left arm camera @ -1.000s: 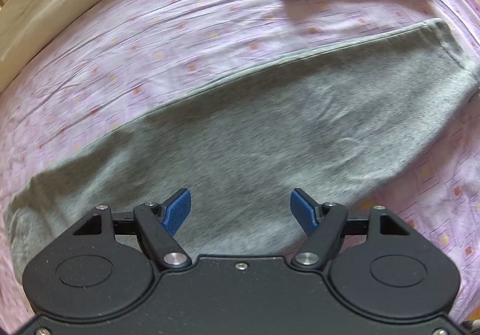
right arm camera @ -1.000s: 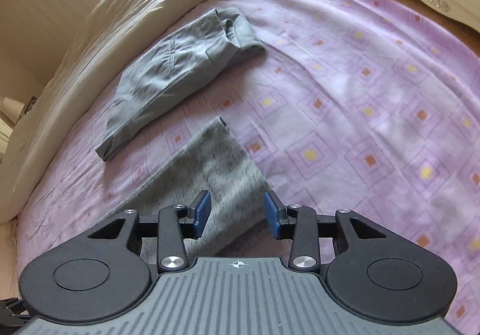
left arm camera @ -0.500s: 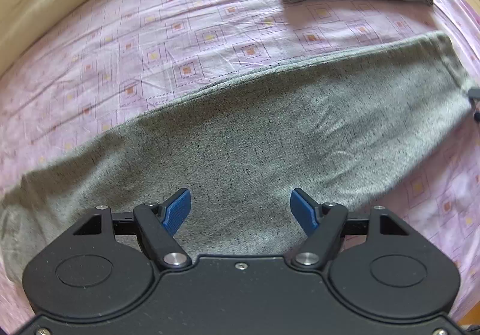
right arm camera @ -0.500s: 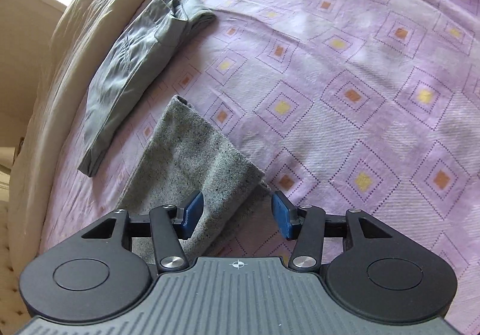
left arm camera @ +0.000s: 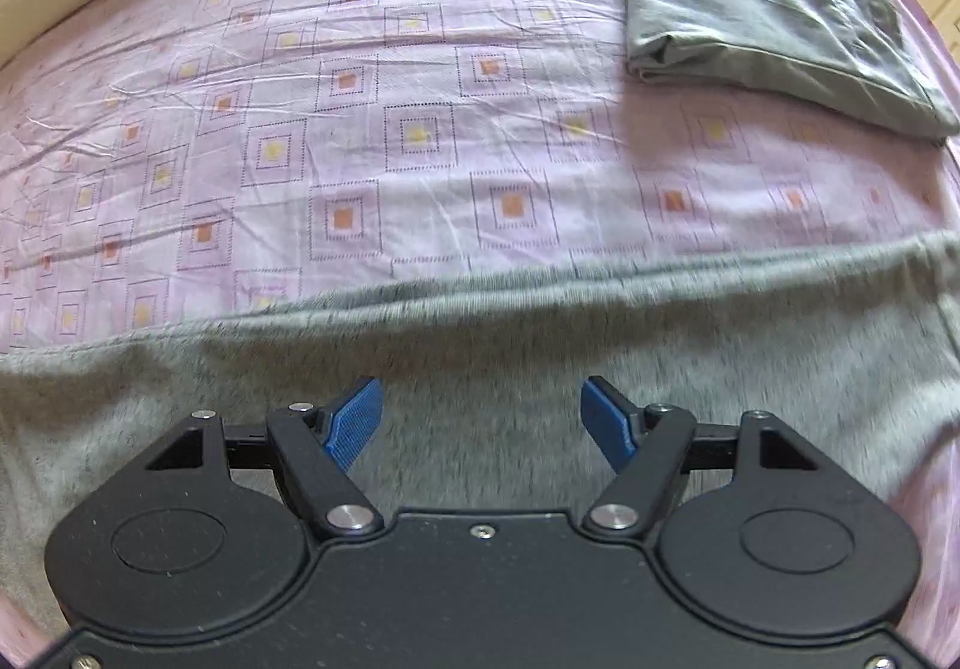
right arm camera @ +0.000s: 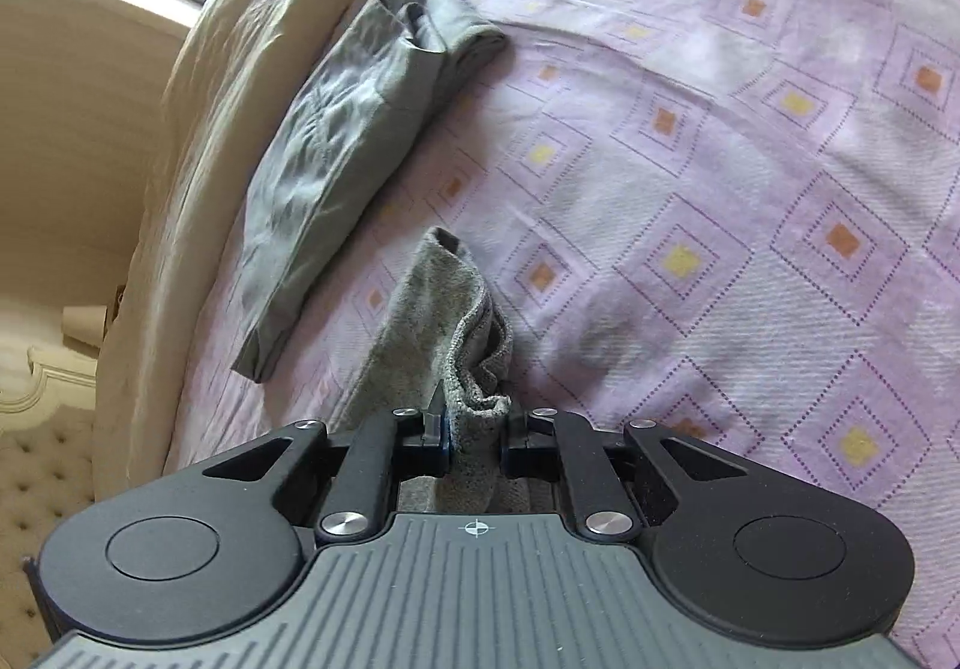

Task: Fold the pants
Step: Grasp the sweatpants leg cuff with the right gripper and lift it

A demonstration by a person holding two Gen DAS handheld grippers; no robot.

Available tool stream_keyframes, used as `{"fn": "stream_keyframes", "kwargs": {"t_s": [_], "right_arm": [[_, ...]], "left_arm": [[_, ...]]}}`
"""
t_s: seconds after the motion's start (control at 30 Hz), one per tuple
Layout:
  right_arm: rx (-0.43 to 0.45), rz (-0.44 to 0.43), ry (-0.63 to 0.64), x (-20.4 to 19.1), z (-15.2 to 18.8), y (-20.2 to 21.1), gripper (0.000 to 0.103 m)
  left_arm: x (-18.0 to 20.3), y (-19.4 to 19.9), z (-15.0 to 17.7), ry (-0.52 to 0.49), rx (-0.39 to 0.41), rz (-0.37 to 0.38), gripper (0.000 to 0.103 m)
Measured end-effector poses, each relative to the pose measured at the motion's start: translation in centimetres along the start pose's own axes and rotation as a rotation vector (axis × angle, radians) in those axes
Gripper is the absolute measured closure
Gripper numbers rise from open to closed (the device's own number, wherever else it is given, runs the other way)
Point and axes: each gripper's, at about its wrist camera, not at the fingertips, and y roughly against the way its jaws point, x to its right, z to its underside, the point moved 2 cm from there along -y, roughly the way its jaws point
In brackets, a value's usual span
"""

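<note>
Grey knit pants (left arm camera: pixel 540 333) lie stretched flat across the purple patterned bedsheet (left arm camera: pixel 360 129). My left gripper (left arm camera: pixel 483 420) is open, its blue fingertips (left arm camera: pixel 354 420) spread just above the middle of the pants. My right gripper (right arm camera: pixel 474 429) is shut on the bunched cuff end of the grey pants (right arm camera: pixel 438 309), which is lifted and crumpled between the jaws.
A second, folded grey-green pair of pants (left arm camera: pixel 768 15) lies at the far side of the bed; it also shows in the right wrist view (right arm camera: pixel 354 141). A cream duvet (right arm camera: pixel 228 87) runs along the bed's far edge, with a headboard beyond.
My right gripper has closed on the pants' cuff end and lifted it, bunching the cloth. My left gripper has dropped lower and closer to the pants, still open.
</note>
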Motion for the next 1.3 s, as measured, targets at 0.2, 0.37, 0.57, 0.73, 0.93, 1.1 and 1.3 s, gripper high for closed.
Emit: {"fn": "stream_keyframes", "kwargs": {"t_s": [0.2,0.37,0.57,0.73,0.93,1.1,1.3], "right_arm": [[0.008,-0.024,0.033,-1.3,-0.9,1.1,0.09],[0.01,-0.023,0.052,-1.9,-1.1,1.1,0.09],[0.013,-0.018,0.068,-2.1,-0.7,1.4,0.09],[0.02,-0.022,0.079,-2.6,-0.5,1.7,0.09],[0.033,-0.007,0.119,-3.9,-0.2,2.3,0.09],[0.077,0.014,0.184,-6.7,0.8,3.5,0.09],[0.126,0.014,0.343,-13.5,3.9,4.8,0.09]], "left_arm": [[0.5,-3.5,-2.7,-0.01,-0.062,-0.055,0.026],[0.7,-1.6,-2.2,-0.044,-0.016,-0.073,0.03],[2.0,2.9,3.2,-0.08,0.009,0.02,0.03],[3.3,2.1,7.1,-0.123,-0.019,0.001,0.03],[2.7,-1.1,8.0,-0.098,-0.118,-0.009,0.024],[-0.1,1.5,7.8,-0.029,-0.046,0.05,0.029],[-7.3,3.6,9.5,0.037,0.011,0.045,0.029]]}}
